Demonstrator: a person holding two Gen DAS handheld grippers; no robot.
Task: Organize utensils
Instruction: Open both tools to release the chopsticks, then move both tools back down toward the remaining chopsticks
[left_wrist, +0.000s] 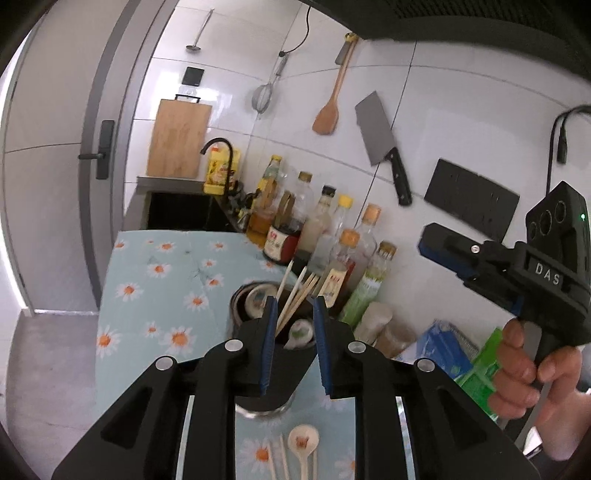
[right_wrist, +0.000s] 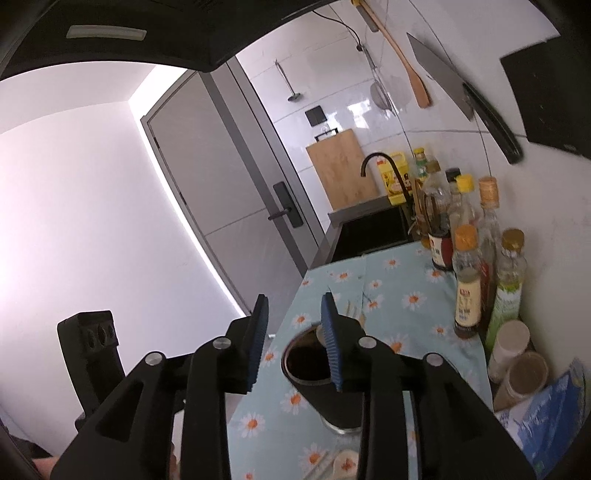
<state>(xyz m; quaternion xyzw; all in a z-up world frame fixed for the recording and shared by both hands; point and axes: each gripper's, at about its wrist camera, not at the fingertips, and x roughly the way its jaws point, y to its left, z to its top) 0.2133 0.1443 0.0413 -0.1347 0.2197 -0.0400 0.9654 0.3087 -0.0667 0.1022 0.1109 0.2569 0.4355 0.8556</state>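
With both the left gripper and the right gripper parted and empty above the dark holder already bristling with chopsticks, the next move likely called for reaching the spoon at six o'clock.

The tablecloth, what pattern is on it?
Light blue tablecloth with white, orange-centred daisies; clearest in the left wrist view.

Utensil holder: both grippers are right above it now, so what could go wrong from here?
The utensil holder stands near the counter's front edge, so a nudge from the left gripper could tip it off. The chopsticks lean loosely inside and may snag on the fingers. A spoon and more chopsticks lie beside its base, easily swept off. The right gripper hovers close too, so the two could collide.
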